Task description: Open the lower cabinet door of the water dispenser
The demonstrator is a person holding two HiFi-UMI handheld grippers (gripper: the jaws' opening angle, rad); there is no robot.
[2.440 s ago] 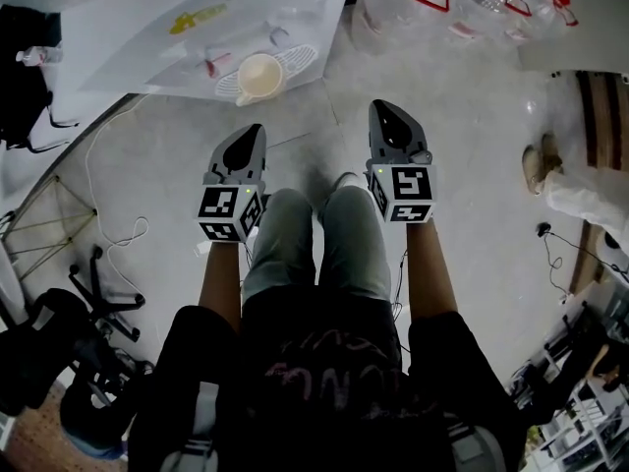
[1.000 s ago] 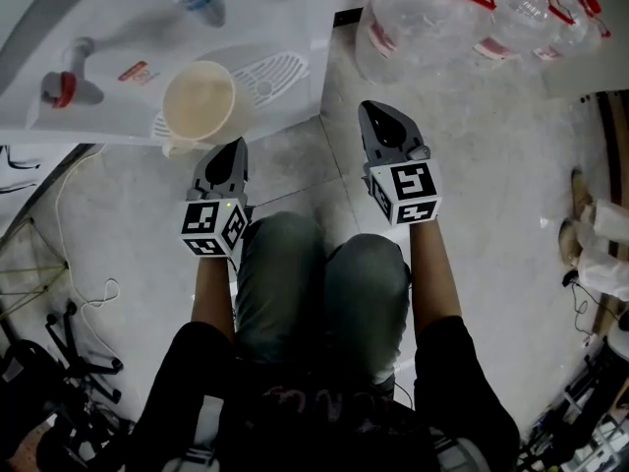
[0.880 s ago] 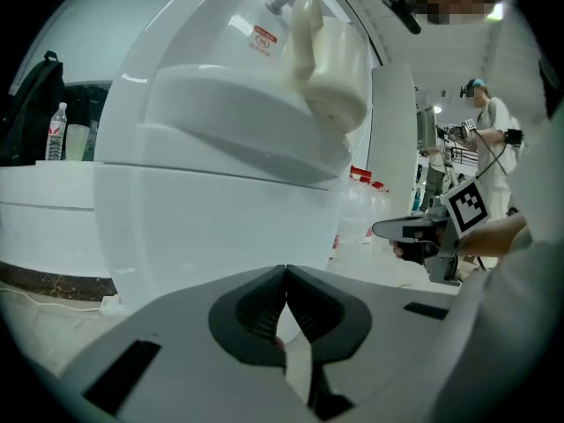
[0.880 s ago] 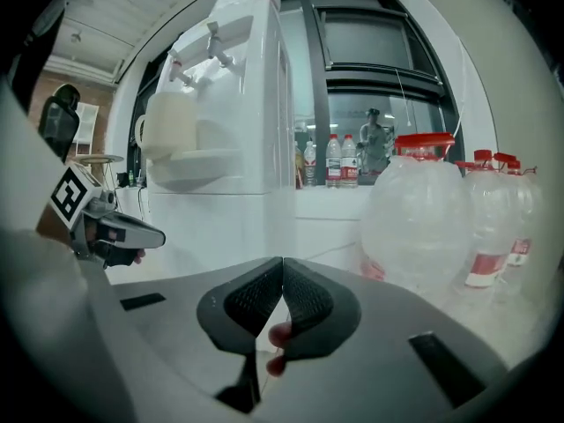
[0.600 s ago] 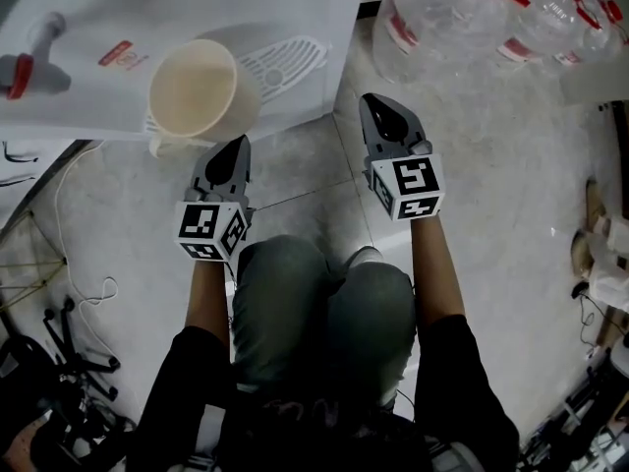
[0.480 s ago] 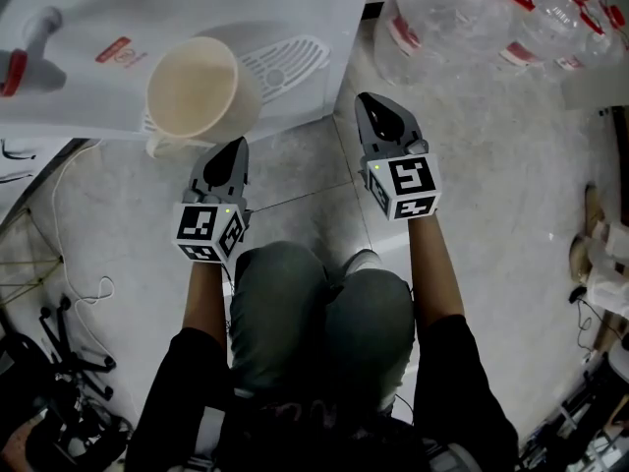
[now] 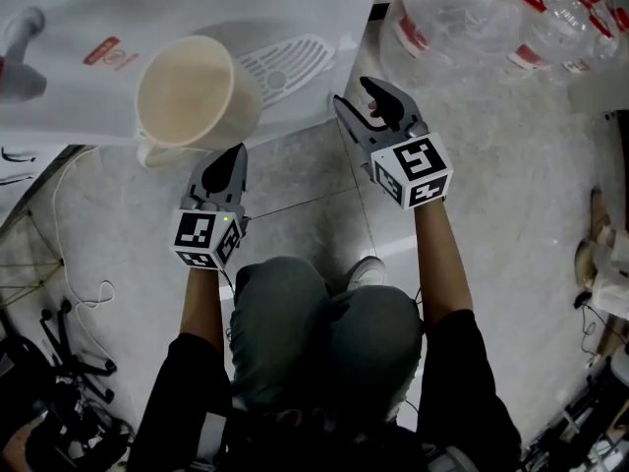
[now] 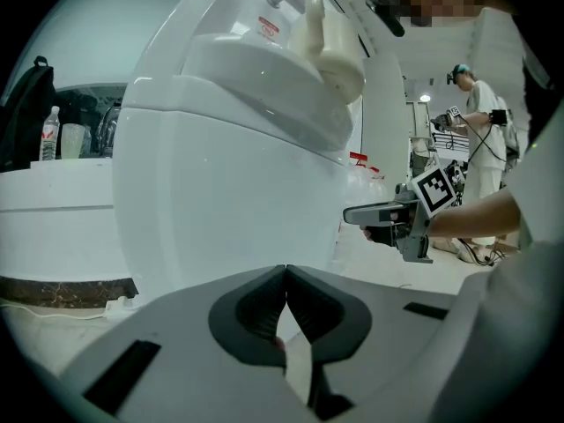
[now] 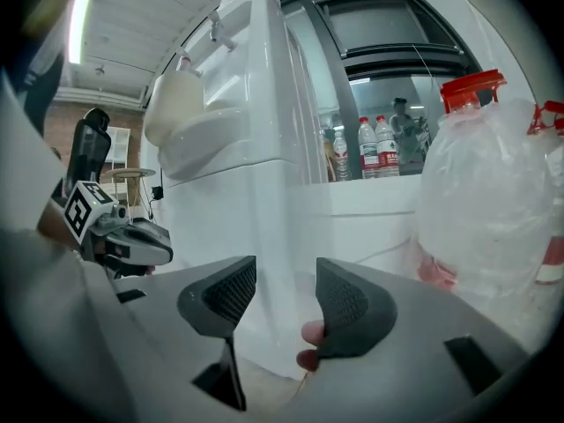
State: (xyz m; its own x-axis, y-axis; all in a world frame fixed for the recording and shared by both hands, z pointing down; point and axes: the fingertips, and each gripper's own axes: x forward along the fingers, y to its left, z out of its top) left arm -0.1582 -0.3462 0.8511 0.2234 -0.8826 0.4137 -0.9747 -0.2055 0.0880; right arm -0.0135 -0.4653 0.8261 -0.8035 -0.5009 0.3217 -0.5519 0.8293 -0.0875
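Looking down past two knees in grey-green cloth [image 7: 324,313] at a tall white water dispenser of smooth, shiny plastic [image 7: 197,8]. Round and bulging at the front, as seen in the left gripper view. Low on that front, the lower cabinet door [image 8: 220,227]: plain, white and curved, just ahead of both grippers, shut as far as can be seen. Up on the slotted white drip tray [image 7: 295,55], a round cream plastic cup [image 7: 187,91]. Off to the right, big clear crinkly plastic water bottles with red caps [image 7: 452,13], standing on the speckled grey tile floor [image 7: 491,165].

Holding the grey plastic left gripper [image 7: 228,160] with its ribbed black pads [image 8: 256,315] pressed tight together, nothing between them. Holding the grey plastic right gripper [image 7: 356,96] with its bumpy black pads [image 9: 225,298] spread wide, only the dispenser's white corner seen far behind the gap, not touched.

Were shut tight half a second ago, and have just been opening. Slanted more toward the dispenser's corner now than then. Cup looking a little bigger in the head view than before.
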